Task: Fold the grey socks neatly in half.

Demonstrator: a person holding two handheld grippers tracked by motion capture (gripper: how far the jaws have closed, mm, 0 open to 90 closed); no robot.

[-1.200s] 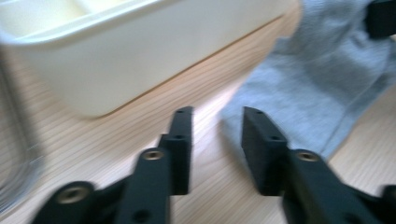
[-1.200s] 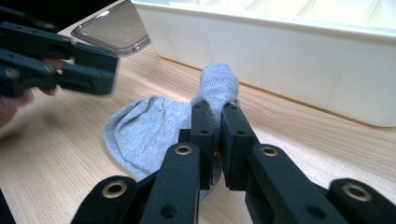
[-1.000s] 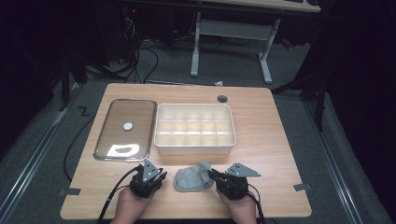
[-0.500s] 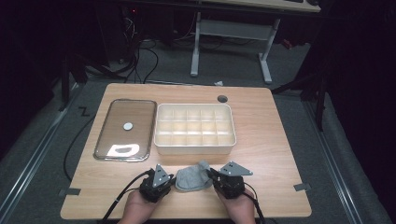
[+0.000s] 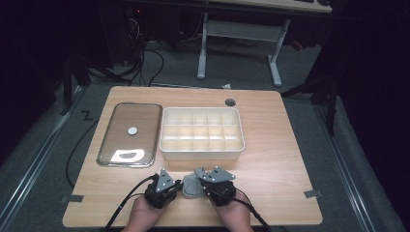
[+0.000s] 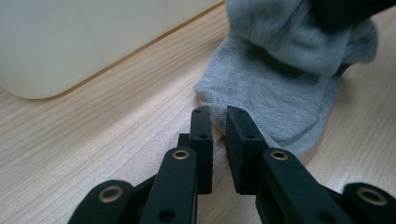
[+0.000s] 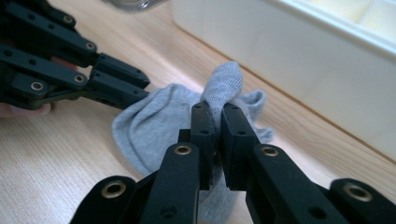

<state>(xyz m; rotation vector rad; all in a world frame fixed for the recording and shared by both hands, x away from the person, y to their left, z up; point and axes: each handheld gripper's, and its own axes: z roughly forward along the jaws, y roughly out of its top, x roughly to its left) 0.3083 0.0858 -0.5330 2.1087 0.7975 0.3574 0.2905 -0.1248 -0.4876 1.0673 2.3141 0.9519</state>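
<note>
Two claws work one sock (image 5: 192, 185): the right claw (image 7: 214, 122) pinches a raised fold, the left claw (image 6: 219, 125) has just been closing, nearly shut at its edge, so pulling apart could slip that thin bite.

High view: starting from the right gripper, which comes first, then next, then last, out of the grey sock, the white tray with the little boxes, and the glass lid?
1. Grey sock: pinched in the right gripper, at the near edge.
2. White tray: just behind, mid-table.
3. Glass lid: farthest, behind and off to the left.
</note>
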